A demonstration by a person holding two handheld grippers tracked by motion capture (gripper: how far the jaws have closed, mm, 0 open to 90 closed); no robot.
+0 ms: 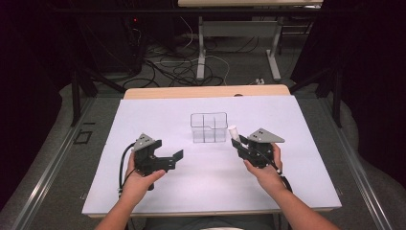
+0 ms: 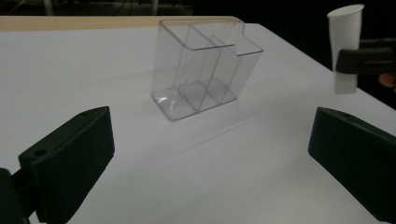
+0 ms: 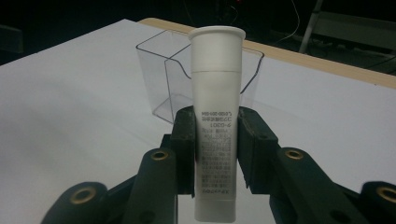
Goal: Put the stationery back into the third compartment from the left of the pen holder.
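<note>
white sheet [image 1: 158, 110] on wood table [image 1: 206, 91], cables [image 1: 177, 72] on floor behind

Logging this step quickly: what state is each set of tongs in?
Left tongs: open, empty.
Right tongs: closed on the white tube.

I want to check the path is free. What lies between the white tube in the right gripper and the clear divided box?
Nothing: between the white tube and the clear divided box the high view shows bare white table cover.
</note>
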